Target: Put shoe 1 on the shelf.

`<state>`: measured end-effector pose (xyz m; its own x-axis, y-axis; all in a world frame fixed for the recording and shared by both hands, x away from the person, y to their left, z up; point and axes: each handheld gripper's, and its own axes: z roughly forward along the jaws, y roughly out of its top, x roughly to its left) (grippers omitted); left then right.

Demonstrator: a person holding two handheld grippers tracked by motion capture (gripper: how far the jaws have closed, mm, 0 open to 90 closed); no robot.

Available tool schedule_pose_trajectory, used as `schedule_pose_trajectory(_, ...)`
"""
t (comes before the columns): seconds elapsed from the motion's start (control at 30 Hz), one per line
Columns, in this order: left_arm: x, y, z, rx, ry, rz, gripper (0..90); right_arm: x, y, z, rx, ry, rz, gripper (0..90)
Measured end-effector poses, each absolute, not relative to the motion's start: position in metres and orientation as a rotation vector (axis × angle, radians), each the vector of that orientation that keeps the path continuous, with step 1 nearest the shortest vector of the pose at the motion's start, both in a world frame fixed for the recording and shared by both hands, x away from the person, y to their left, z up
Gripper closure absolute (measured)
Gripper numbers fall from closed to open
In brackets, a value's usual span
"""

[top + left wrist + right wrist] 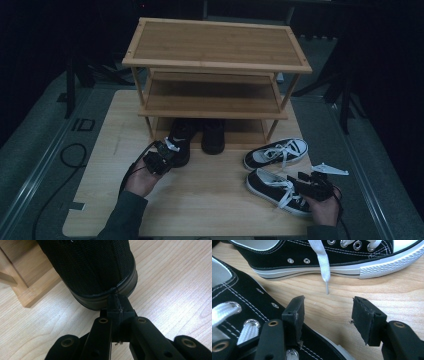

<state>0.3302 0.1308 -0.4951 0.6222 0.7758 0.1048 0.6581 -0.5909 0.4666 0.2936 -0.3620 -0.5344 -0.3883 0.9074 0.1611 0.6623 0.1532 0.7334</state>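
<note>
left fingers [117,307] clenched at black shoe [100,272] heel | right fingers [332,320] released | rack [215,70] ahead

black hand-held gripper [327,315] jaws (brass-ringed screw holes), trailing cable, grey-green sleeves [122,217]

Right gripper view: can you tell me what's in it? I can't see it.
The right gripper hangs open above a wooden table, with nothing between its black jaws. A black sneaker with white laces lies under its left jaw, and a second one lies just beyond.
</note>
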Motion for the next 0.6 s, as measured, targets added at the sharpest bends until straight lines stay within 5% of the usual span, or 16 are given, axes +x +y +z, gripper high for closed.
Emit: schedule_pose_trajectory(0.6,0.333,0.133,-0.521,2.487,1.179,0.335,90.0,0.294,-0.362,-0.534,1.509,2.118,1.082,43.2)
